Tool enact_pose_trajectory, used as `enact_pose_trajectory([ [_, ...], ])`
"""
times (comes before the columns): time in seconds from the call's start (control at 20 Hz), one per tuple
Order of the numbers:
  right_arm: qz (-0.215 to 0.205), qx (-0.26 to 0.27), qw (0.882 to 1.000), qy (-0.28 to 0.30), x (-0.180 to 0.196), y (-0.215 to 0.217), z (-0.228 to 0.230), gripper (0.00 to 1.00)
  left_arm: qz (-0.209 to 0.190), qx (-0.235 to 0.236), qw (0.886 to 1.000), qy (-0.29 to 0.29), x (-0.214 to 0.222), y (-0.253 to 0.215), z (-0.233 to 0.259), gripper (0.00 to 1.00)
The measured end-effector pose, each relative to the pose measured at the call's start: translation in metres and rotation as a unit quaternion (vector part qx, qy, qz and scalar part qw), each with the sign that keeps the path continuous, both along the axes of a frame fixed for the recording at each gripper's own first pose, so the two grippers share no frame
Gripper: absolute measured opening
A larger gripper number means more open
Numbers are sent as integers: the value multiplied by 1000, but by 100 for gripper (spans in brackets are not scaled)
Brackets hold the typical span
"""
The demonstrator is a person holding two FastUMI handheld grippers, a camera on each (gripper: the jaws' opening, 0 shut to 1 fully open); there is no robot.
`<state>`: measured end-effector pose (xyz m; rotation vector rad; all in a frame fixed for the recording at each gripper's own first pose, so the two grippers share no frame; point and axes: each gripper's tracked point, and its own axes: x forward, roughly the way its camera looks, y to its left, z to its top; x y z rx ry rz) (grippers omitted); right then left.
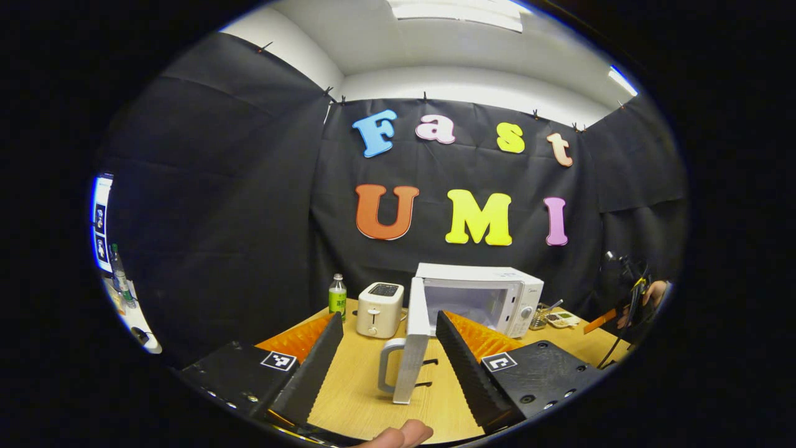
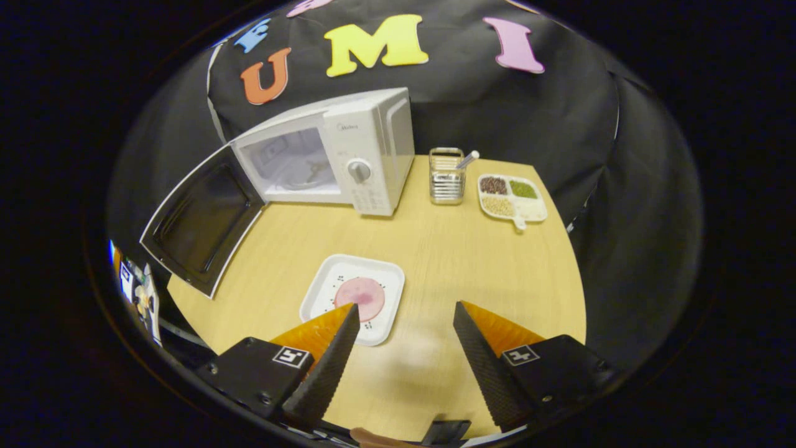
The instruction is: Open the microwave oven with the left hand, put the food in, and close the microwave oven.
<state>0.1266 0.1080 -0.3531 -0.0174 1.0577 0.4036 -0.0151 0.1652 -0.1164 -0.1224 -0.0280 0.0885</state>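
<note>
The microwave oven (image 2: 348, 165) stands at the back of the desk (image 2: 435, 261) with its door (image 2: 202, 227) swung wide, so the cavity is ready for loading. One white plate (image 2: 354, 297) carrying one pink slice of food (image 2: 360, 297) lies on the desk in front, near the right hand-held gripper (image 2: 404, 330), whose fingers are spread and hold nothing. The left hand-held gripper (image 1: 388, 339) is likewise spread, with the door's handle (image 1: 388, 370) between its fingers, untouched. One toaster (image 1: 379, 308), one green bottle (image 1: 337, 297), one utensil holder (image 2: 446, 175) and one divided dish (image 2: 511, 198) stand around.
</note>
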Motion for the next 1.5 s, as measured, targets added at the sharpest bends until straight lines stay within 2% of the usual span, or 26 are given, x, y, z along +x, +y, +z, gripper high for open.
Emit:
enact_pose_trajectory([
  [0.05, -7, 3, 1000, 23, 2, -1, -13, 82, -4, -4, 1000, -6, -1, -9, 6, 92],
  [0.25, 0, 32, 994, 104, 1, 15, -52, 72, -21, -6, 1000, -17, 3, -36, 19, 92],
  [0.4, 3, 47, 988, 144, 4, 24, -72, 64, -38, 6, 999, -25, 6, -54, 24, 92],
  [0.45, 7, 49, 987, 156, 4, 27, -79, 57, -41, 12, 999, -28, 6, -58, 27, 92],
  [0.6, 9, 58, 980, 190, 7, 35, -96, 46, -48, 24, 998, -35, 6, -65, 34, 92],
  [0.65, 10, 65, 977, 202, 7, 38, -99, 54, -52, 24, 998, -36, 6, -68, 35, 92],
  [0.7, 12, 73, 974, 213, 7, 41, -102, 39, -56, 25, 997, -37, 6, -72, 36, 92],
  [0.9, 10, 105, 966, 238, 10, 45, -107, 24, -58, 35, 997, -34, 9, -72, 31, 92],
  [1.05, 8, 119, 959, 257, 10, 45, -109, 0, -58, 43, 997, -33, 12, -74, 28, 92],
  [1.25, 14, 142, 954, 263, 16, 52, -120, 0, -61, 47, 996, -36, 11, -80, 26, 92],
  [1.5, -18, 194, 946, 260, 11, 49, -111, 0, -65, 51, 996, -37, 4, -84, 29, 92],
])
